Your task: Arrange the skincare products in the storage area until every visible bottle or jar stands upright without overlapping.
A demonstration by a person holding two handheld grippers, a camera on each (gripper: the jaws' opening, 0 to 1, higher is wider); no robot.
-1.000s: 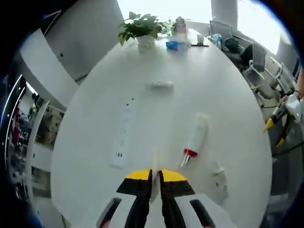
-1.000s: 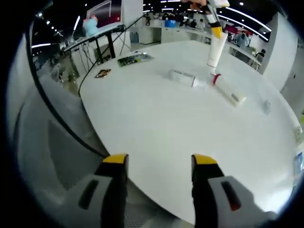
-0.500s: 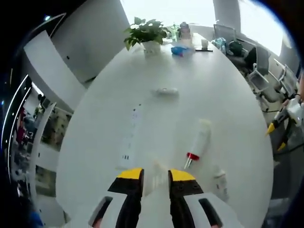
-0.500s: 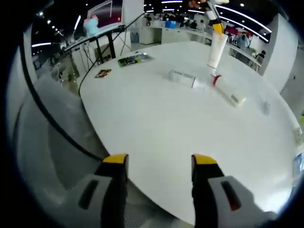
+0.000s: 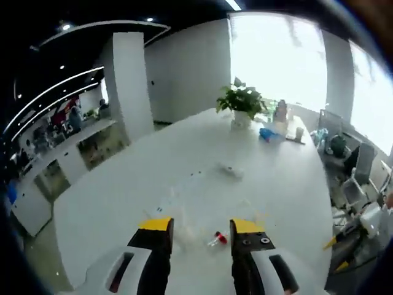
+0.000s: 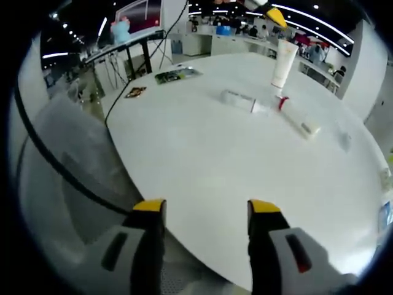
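Observation:
A tall white tube (image 6: 283,64) stands upright on the white table (image 6: 202,153) in the right gripper view. My left gripper (image 6: 276,16) hovers just above it, apart from it. Beside the tube lie a white bottle (image 6: 239,99) and a red-capped tube (image 6: 295,117), both on their sides. In the left gripper view my left gripper (image 5: 201,228) is open and holds nothing, and the red cap (image 5: 217,236) peeks out between its jaws. My right gripper (image 6: 207,212) is open over the table's near edge, far from the products.
A potted plant (image 5: 241,102), a blue item (image 5: 268,133) and small containers sit at the table's far end. A small white object (image 5: 230,170) lies mid-table. Pamphlets (image 6: 174,75) lie near one edge, by a stand with cables. Office chairs (image 5: 359,178) line one side.
My left gripper went from shut on the white tube to open, let it go standing upright, and rose away with its view tilting up. The right gripper has barely moved.

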